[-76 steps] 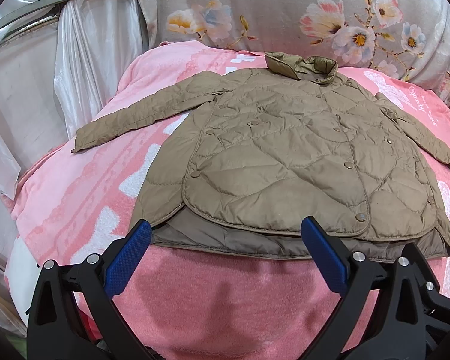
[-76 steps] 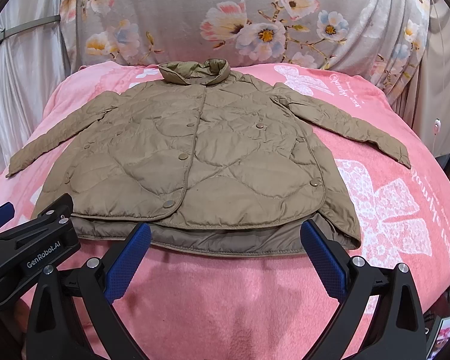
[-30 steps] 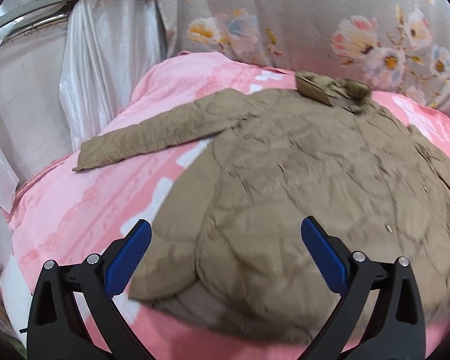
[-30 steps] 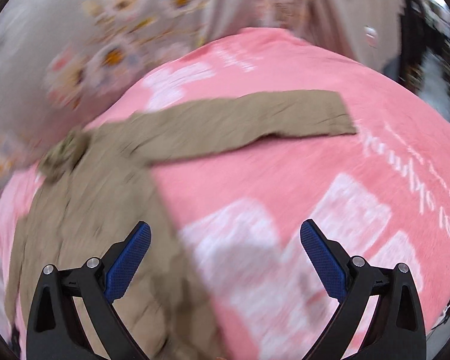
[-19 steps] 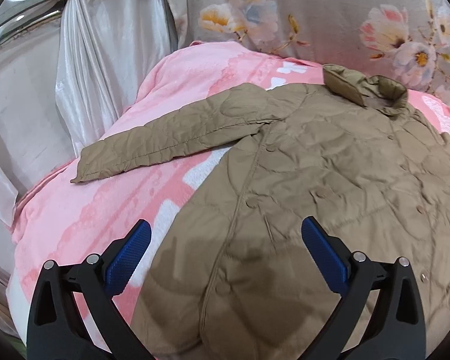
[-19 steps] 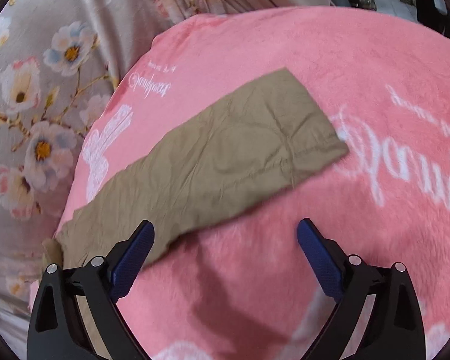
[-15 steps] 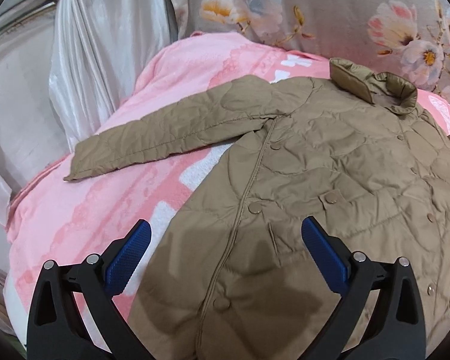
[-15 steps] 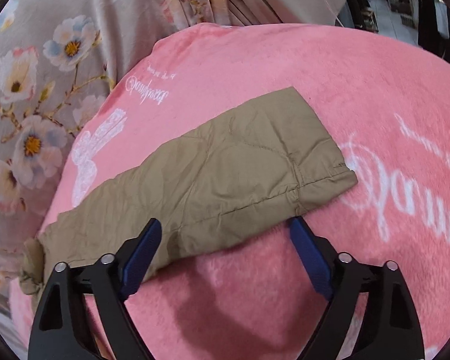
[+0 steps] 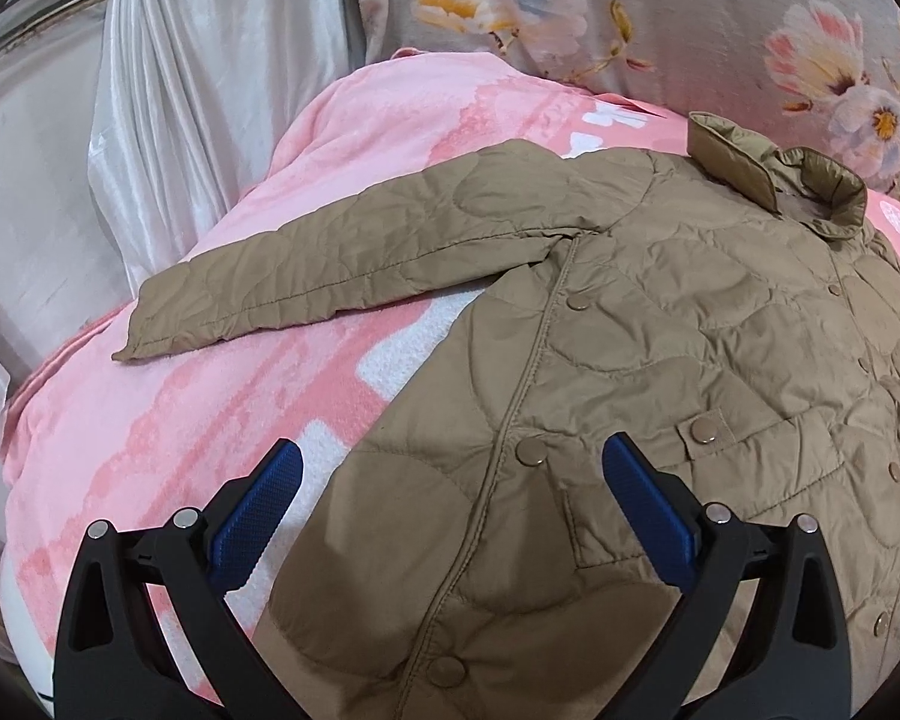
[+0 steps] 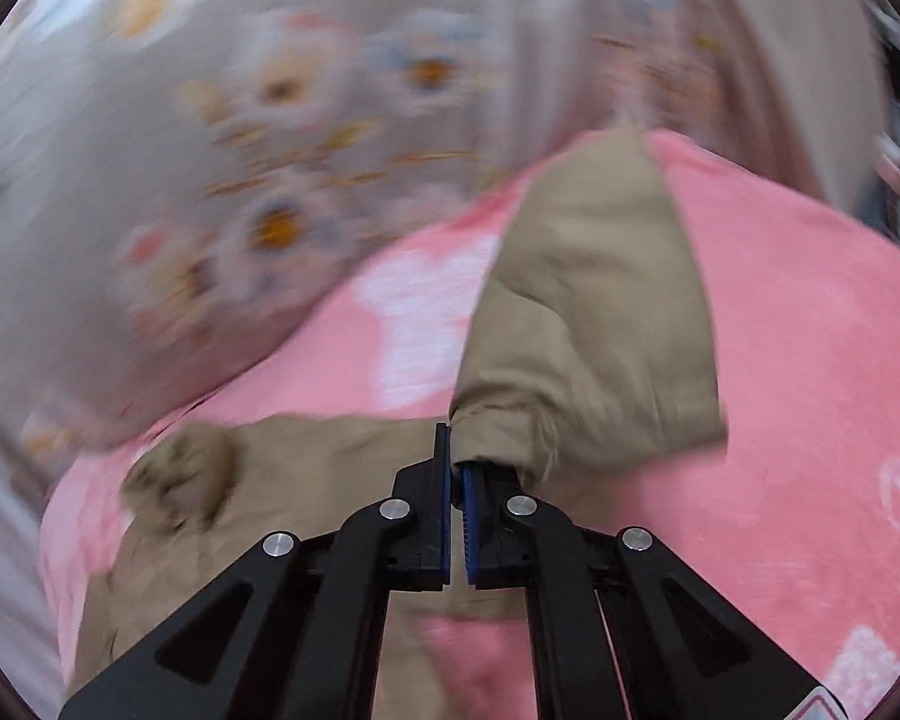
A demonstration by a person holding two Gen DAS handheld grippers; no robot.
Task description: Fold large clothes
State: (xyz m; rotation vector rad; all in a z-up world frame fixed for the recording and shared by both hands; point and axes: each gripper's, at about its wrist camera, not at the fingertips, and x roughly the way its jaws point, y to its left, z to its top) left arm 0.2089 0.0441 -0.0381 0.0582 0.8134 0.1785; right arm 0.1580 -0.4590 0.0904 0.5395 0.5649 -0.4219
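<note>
A tan quilted jacket (image 9: pixel 660 360) with snap buttons lies front-up on a pink blanket (image 9: pixel 210 396). Its left sleeve (image 9: pixel 342 264) stretches out flat toward the curtain. My left gripper (image 9: pixel 450 498) hovers open over the jacket's side panel, nothing between its blue pads (image 9: pixel 258 504). In the blurred right wrist view my right gripper (image 10: pixel 456 474) is shut on the cuff end of the jacket's other sleeve (image 10: pixel 594 312), which is lifted off the blanket (image 10: pixel 810 360) and bent back. The collar (image 10: pixel 180 480) shows at lower left.
A grey flowered cloth (image 9: pixel 630 18) hangs behind the bed. A white satin curtain (image 9: pixel 168 90) stands at the left, close to the blanket's edge. Bare pink blanket lies left of the jacket and right of the lifted sleeve.
My right gripper closed on the right sleeve's cuff and swung it up and inward. My left gripper moved in closer over the jacket's left side and stayed open.
</note>
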